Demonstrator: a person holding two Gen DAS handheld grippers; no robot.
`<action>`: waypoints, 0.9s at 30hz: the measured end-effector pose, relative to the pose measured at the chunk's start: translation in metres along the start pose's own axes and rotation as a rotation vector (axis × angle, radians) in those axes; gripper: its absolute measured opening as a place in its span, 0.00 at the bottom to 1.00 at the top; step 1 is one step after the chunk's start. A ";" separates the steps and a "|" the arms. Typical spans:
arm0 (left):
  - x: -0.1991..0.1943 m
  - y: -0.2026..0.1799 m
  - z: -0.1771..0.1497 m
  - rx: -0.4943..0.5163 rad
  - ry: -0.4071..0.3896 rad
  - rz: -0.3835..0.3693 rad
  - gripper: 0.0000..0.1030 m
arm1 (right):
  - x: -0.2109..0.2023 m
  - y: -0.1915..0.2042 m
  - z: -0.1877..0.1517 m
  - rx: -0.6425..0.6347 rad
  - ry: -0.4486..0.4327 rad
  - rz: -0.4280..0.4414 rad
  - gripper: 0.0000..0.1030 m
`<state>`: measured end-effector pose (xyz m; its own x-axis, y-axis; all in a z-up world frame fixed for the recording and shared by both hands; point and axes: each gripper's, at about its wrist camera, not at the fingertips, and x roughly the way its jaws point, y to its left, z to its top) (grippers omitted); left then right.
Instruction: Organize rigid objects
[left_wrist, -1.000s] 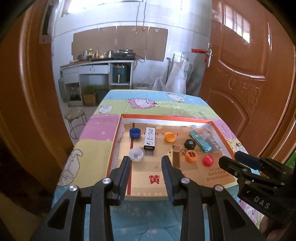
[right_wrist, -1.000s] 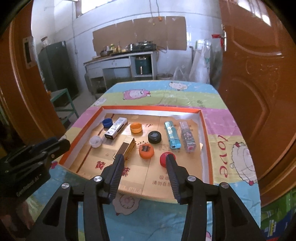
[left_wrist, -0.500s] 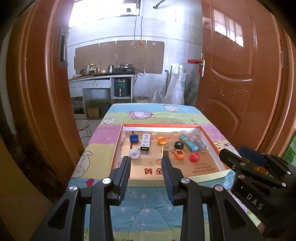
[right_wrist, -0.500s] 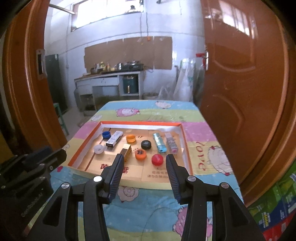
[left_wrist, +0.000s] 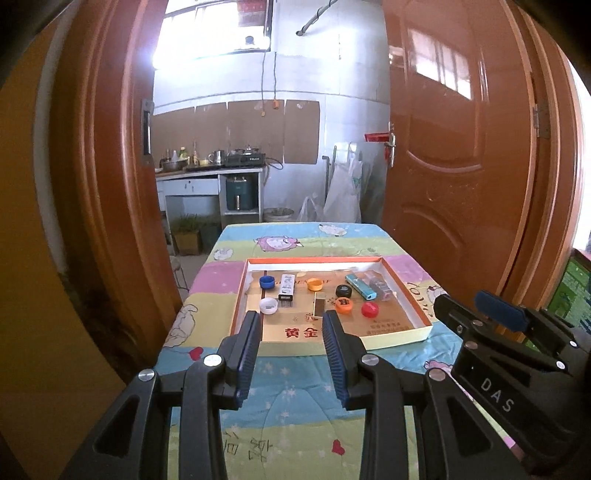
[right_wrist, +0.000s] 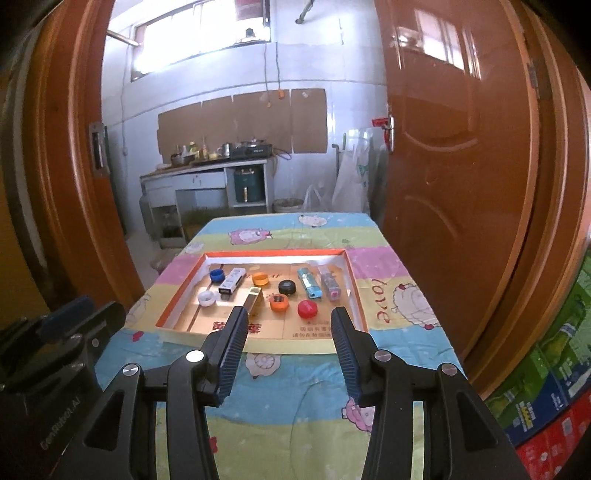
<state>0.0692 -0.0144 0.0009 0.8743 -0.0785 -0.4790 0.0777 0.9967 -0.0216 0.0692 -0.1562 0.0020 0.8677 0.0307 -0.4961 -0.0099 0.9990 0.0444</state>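
A shallow orange-rimmed cardboard tray (left_wrist: 391, 341) (right_wrist: 280, 345) lies on the table. It holds a blue cap (left_wrist: 266, 282), white cap (left_wrist: 268, 305), orange cap (left_wrist: 315, 283), black cap (left_wrist: 343, 291), red cap (left_wrist: 370, 309), a second orange cap (left_wrist: 344, 306), a white box (left_wrist: 287, 285), a gold box (right_wrist: 253, 298), a blue lighter (right_wrist: 308, 283) and a clear lighter (right_wrist: 330, 283). My left gripper (left_wrist: 290, 321) is open and empty, well short of the tray. My right gripper (right_wrist: 286, 317) is open and empty too, also back from it.
The table wears a colourful cartoon cloth (left_wrist: 284, 402). Brown doors (left_wrist: 454, 155) flank it on both sides. A kitchen counter (left_wrist: 207, 177) stands behind. Green and red cartons (right_wrist: 546, 373) sit at the right. The right gripper's body (left_wrist: 509, 354) shows in the left wrist view.
Both grippers have pulled back and up from the tray, which now looks smaller and farther. More of the cloth and doors shows. Jaw openings look unchanged.
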 end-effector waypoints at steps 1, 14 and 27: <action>-0.003 0.000 -0.001 0.000 -0.002 0.003 0.34 | -0.005 0.002 0.000 -0.004 -0.006 -0.001 0.47; -0.022 -0.004 -0.007 0.006 -0.008 0.000 0.34 | -0.033 0.007 -0.007 -0.023 -0.040 -0.009 0.47; -0.030 -0.003 -0.011 -0.007 -0.019 0.020 0.34 | -0.035 0.007 -0.010 -0.029 -0.041 0.001 0.47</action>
<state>0.0375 -0.0145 0.0056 0.8845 -0.0588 -0.4628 0.0569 0.9982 -0.0181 0.0333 -0.1505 0.0108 0.8872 0.0308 -0.4603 -0.0246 0.9995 0.0195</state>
